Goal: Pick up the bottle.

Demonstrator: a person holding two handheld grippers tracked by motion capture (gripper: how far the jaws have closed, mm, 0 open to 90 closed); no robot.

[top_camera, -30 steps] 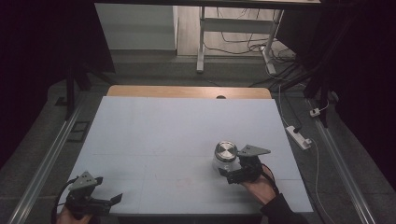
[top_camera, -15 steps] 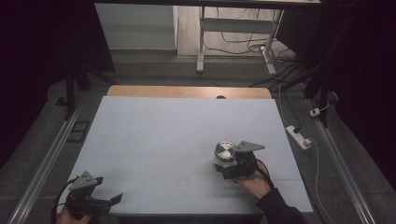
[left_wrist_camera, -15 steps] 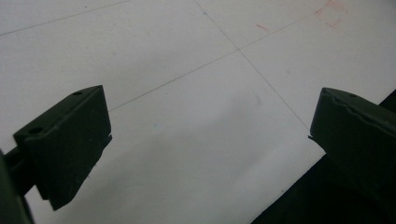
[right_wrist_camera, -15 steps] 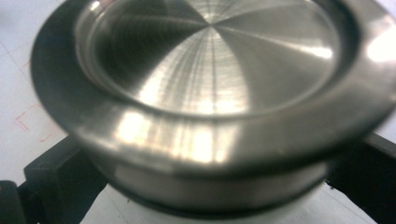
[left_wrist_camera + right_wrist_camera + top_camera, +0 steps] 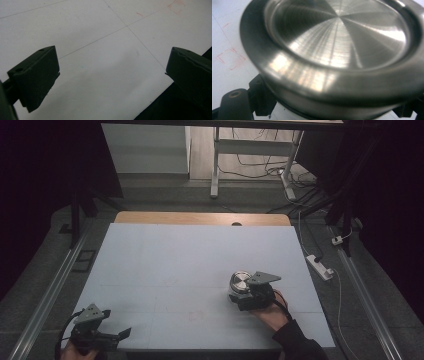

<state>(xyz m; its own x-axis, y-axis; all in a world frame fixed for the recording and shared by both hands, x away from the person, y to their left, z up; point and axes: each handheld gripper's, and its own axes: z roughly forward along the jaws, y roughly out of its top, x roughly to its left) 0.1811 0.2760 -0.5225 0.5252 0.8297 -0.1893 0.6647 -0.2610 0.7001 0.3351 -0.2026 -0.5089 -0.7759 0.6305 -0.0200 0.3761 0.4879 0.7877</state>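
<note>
A round steel tin (image 5: pixel 240 282) with a recessed, brushed lid stands on the white table (image 5: pixel 190 265), right of the middle. My right gripper (image 5: pixel 245 296) comes at it from the near right, held by a hand. In the right gripper view the tin (image 5: pixel 337 47) looms very close; my right gripper (image 5: pixel 332 110) is open, its black jaws flanking the tin's lower body on both sides. My left gripper (image 5: pixel 122 334) rests at the table's near left corner. It is open, and bare table lies between the jaws of the left gripper (image 5: pixel 112 75).
Faint red pen marks (image 5: pixel 229 58) lie on the table left of the tin. The table's near edge (image 5: pixel 160 100) runs just under my left gripper. A power strip (image 5: pixel 320 266) lies on the floor to the right, and a desk frame (image 5: pixel 216 165) stands beyond the far edge.
My right gripper has moved left and forward, closing in on the tin until its jaws straddle it. The tin and the left gripper have stayed put.
</note>
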